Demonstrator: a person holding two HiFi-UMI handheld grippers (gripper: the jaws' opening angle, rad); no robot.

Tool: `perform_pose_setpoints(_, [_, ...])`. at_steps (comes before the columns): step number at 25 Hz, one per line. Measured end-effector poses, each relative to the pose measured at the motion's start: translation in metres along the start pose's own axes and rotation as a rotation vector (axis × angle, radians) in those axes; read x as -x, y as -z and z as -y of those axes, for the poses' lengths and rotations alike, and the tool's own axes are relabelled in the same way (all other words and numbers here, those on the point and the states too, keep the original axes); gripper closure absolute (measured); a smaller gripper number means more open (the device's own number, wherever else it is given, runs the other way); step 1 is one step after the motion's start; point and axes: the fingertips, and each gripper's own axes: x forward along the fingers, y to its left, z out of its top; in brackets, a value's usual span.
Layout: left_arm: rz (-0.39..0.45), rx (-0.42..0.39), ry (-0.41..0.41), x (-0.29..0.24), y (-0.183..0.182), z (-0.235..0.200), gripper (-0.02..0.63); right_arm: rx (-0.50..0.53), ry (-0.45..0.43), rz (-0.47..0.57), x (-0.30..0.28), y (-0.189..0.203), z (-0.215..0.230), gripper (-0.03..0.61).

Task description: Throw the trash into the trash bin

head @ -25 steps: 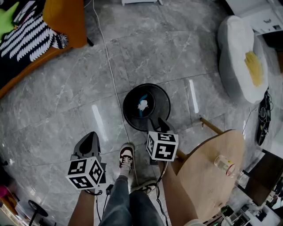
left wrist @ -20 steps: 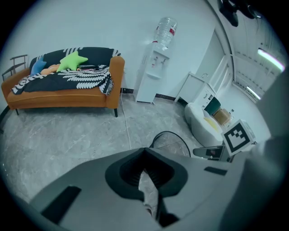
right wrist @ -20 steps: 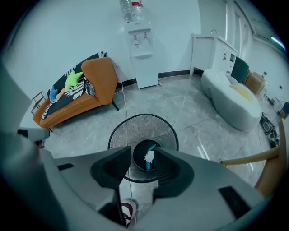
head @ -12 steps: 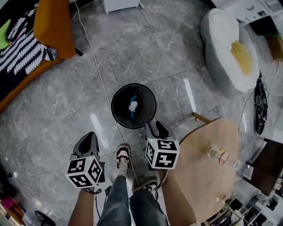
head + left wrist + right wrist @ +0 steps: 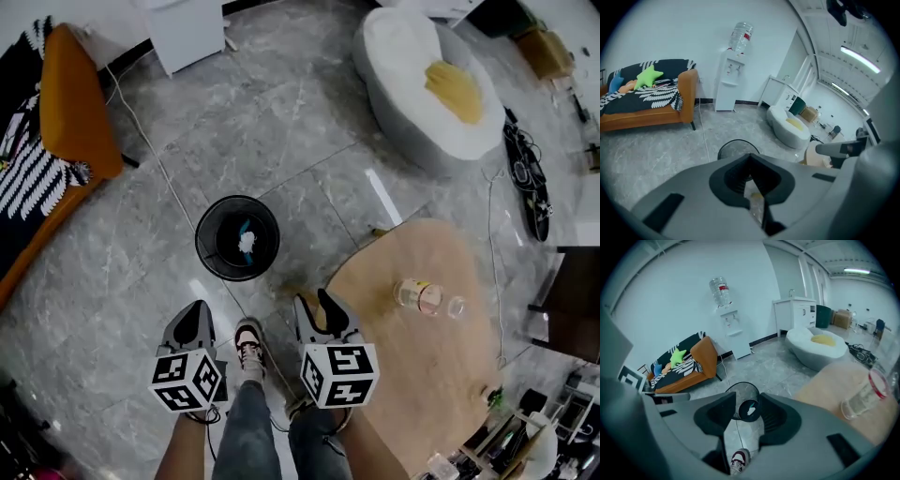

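Observation:
A black mesh trash bin (image 5: 208, 246) stands on the grey tiled floor with a white crumpled scrap (image 5: 247, 241) and a blue piece inside it. My left gripper (image 5: 194, 314) hangs short of the bin, to its lower left; its tips meet and nothing shows in them. In the left gripper view the bin (image 5: 736, 146) lies just past that gripper (image 5: 750, 159). My right gripper (image 5: 317, 307) is open and empty, below and right of the bin at the table's edge. Between the tips of the right gripper (image 5: 747, 404) the scrap (image 5: 750, 411) shows, down in the bin (image 5: 740, 389).
A round wooden table (image 5: 422, 375) stands to the right with a clear cup (image 5: 419, 296) lying on it. The person's shoe (image 5: 247, 337) is between the grippers. An orange sofa (image 5: 70, 122), a white beanbag (image 5: 422, 84) and a floor cable (image 5: 169, 187) ring the area.
Both grippers have risen and drawn back from the bin, which now sits farther up and left. The right gripper has come level with the table's edge. Neither jaw opening changed.

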Motion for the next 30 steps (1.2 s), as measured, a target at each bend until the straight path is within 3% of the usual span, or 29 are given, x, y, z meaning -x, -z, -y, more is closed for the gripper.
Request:
perform_pose_setpoints(8, [-0.03,-0.118,0.123,-0.001,0.021,0.096,0.623,-0.173,0.147,0.106,0.107,0.032,0.082,0.414])
perform_pose_setpoints(16, [-0.077,-0.217,0.227,0.01,0.047,0.181,0.623,-0.253,0.321,0.226,0.186,0.034,0.17,0.414])
perform_pose_setpoints(30, [-0.119,-0.292,0.251,0.0,0.059,0.215,0.623,-0.173,0.318,0.305,0.181,-0.004,0.211,0.412])
